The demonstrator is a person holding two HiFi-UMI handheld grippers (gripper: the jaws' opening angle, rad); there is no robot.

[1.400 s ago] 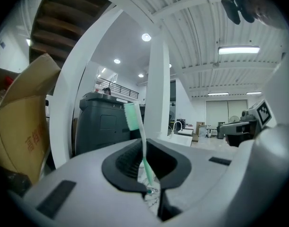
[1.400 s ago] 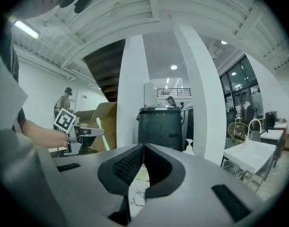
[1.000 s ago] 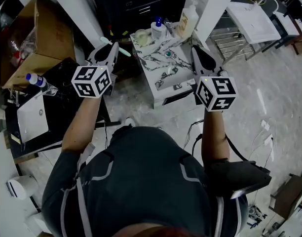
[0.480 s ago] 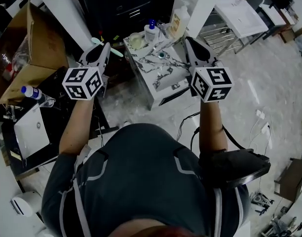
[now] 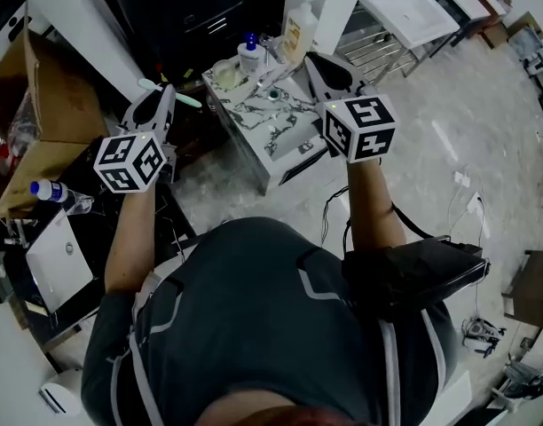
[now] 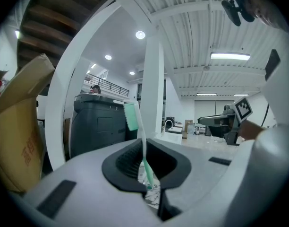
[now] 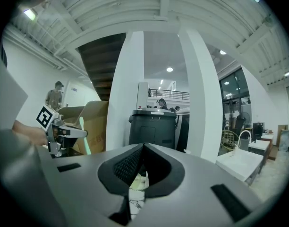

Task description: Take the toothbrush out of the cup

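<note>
A mint-green toothbrush [image 5: 169, 92] lies crosswise in my left gripper [image 5: 161, 98], which is shut on its handle in the air left of the marble table [image 5: 271, 140]. In the left gripper view the toothbrush [image 6: 136, 126] stands up between the dark pads, bristle head on top. The pale cup [image 5: 227, 73] stands at the table's far left corner, apart from the brush. My right gripper [image 5: 314, 62] hovers over the table's right side; its jaws meet at the tips with nothing between them [image 7: 143, 146]. The right gripper view also shows the toothbrush [image 7: 82, 135] at far left.
A blue-capped bottle [image 5: 249, 55] and a pump bottle [image 5: 298, 27] stand behind the cup. A cardboard box [image 5: 36, 105] is on the left, a water bottle [image 5: 54, 193] and a white board [image 5: 59, 248] below it. White pillars [image 5: 320, 3] rise behind the table.
Both grippers have risen a little and drifted left in the head view. The toothbrush stays clamped in the left gripper; the right stays shut and empty.
</note>
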